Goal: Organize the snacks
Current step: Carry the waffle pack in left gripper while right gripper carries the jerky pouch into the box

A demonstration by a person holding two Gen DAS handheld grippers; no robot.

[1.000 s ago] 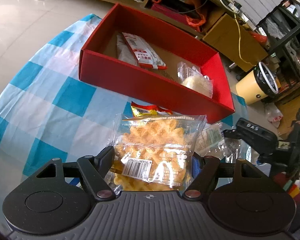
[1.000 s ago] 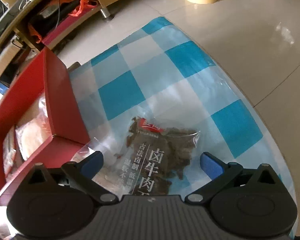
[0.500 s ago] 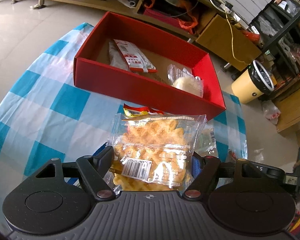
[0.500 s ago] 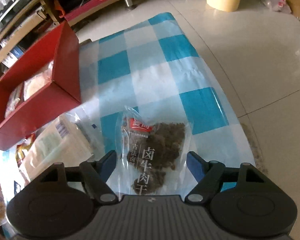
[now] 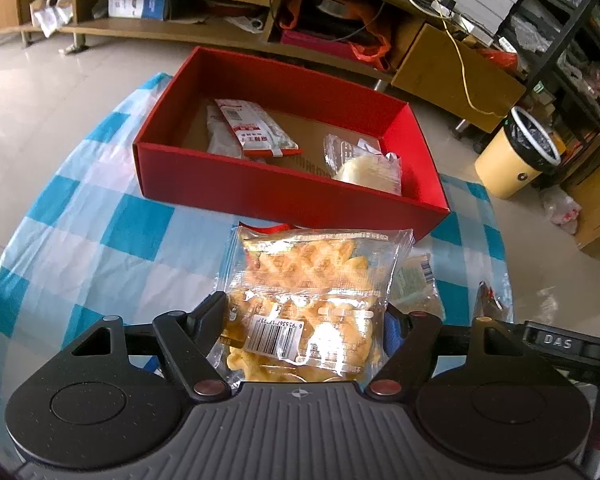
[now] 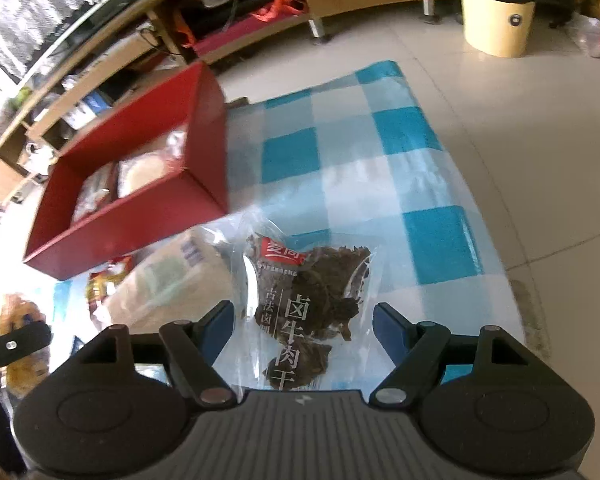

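Note:
My left gripper is shut on a clear bag of yellow waffle snacks, held just above the checked tablecloth in front of the red box. Inside the box lie a red-and-white sachet and a clear packet with a pale bun. My right gripper is shut on a clear packet of dark beef jerky, both pads at its edges, off the cloth. The red box is up and to the left of it.
A pale green-white packet and a red wrapper lie on the blue-and-white cloth by the box's near wall. The table edge curves close on the right. A yellow bin and low wooden shelves stand on the floor beyond.
The right jaws closed from wide open onto the jerky packet, then lifted it and swung left toward the box. The left gripper rose slightly with the waffle bag.

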